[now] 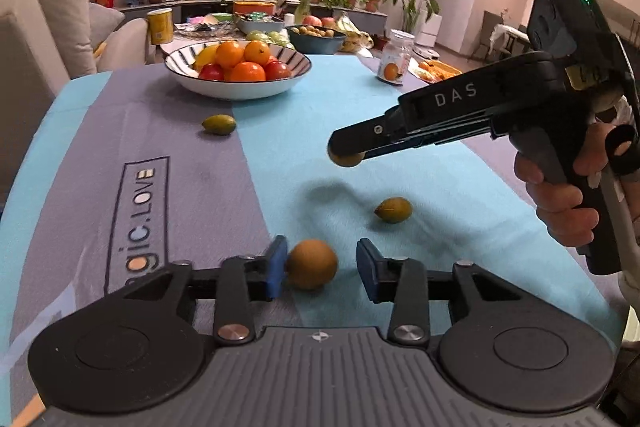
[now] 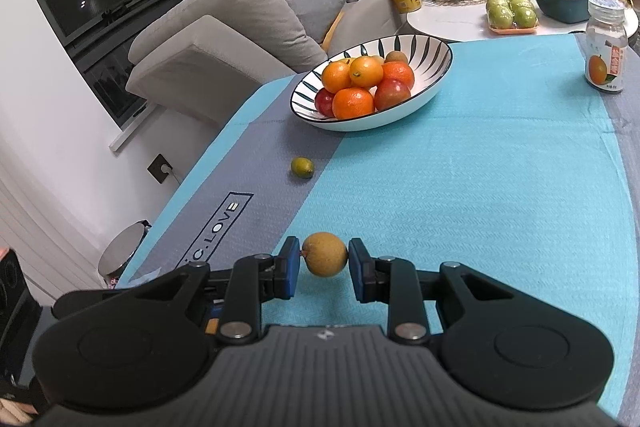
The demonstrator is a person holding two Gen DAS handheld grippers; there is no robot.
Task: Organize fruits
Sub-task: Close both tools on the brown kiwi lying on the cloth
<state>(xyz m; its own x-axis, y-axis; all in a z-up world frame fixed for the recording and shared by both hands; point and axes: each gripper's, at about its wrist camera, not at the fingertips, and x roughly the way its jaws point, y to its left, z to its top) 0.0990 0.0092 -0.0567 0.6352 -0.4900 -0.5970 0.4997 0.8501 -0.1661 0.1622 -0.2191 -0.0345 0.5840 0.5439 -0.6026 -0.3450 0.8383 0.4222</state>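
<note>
The right gripper (image 2: 324, 261) clamps a small tan round fruit (image 2: 325, 254), lifted at lower centre. The left gripper (image 1: 320, 267) gapes around another brown fruit (image 1: 312, 264) on the cloth, touching one pad only. This looks like mid-collection; next, carry the held fruit to the striped bowl (image 2: 434, 67), upper centre.

1. The bowl (image 2: 372, 83) of fruit sits on the desk (image 2: 480, 187).
2. Before the bowl lies a small fruit (image 2: 302, 167).
3. Right of the bowl stands a jar (image 2: 605, 45).
</note>
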